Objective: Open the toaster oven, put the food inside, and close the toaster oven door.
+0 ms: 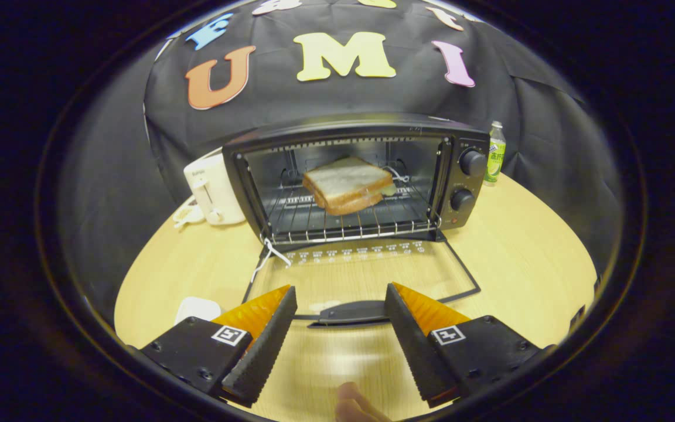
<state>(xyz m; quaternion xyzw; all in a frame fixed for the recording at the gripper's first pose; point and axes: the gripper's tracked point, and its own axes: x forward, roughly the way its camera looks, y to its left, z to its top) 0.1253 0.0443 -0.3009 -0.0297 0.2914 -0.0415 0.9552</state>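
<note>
Fingertip (354, 404) of the person, bare, sits nearest the lens, low between the two gripper fingers. Gripper (340, 300) is released: jaws spread wide, gripping nothing. Fingers (261, 346) are black wedges with ribbed rubber inner faces, orange ridged backs, and a square black-and-white marker on each base.

Landmark: toaster oven (361, 176), black metal box, long axis running across the gripper's line of sight, mouth facing the gripper. Two round knobs (471, 162) stacked on its control panel at the right end.
- Oven door (361, 275): fully down, lying flat on the table in front of the oven, clear glass in a thin black frame, wood grain visible through it. Door handle (349, 312), a black bar parallel to the oven's long axis, lies between the fingertips, not pinched.
- Sandwich (349, 184): inside the oven on the wire rack (349, 225), two white bread slices with brown crust, square, turned so a corner points toward the door.
- White string (270, 255) hangs at the oven's front left corner.
- White pop-up toaster (214, 187), glossy plastic, just left of the oven.
- Green-labelled bottle (495, 153) behind the oven's right end.
- Small white rounded object (197, 308) well in front-left of the oven, beside the left finger.
- Table (519, 258): round, pale wood laminate, smooth.
</note>
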